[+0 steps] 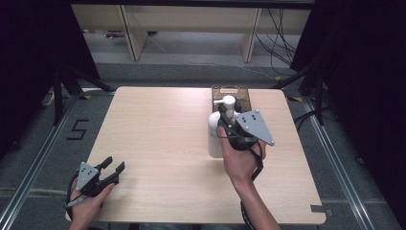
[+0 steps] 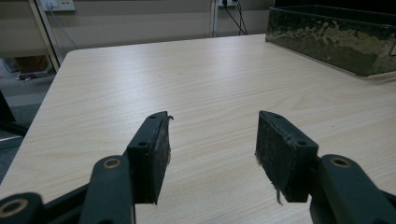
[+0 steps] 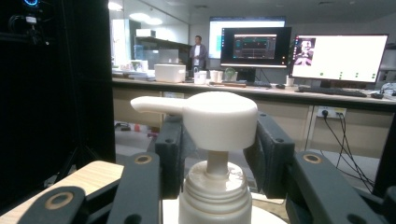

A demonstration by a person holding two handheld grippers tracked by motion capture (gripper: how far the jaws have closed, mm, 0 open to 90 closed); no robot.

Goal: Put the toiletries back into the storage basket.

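left gripper is seen at the near left corner of the wooden table, held low in the person's left hand. its jaws are spread wide with nothing between them; in the left gripper view bare tabletop is seen past the two black pads, and a worn dark tray is noted far off to the upper right.

further right, a white pump dispenser bottle is found standing upright, right of the table's centre, just in front of the dark tray at the far edge. its long axis is vertical, pump head on top.

right gripper is placed at the bottle's upper part, carried by the right hand from the near side. in the right gripper view the jaws are seen standing either side of the pump stem, about half spread, with the pump head and threaded collar centred between them. whether the pads actually press on the bottle cannot be told; a small gap seems visible each side.

the bottle is judged to belong wholly to the right hand: it lies straight ahead along that gripper's axis, already between the jaws, while the left gripper is well apart across the table.
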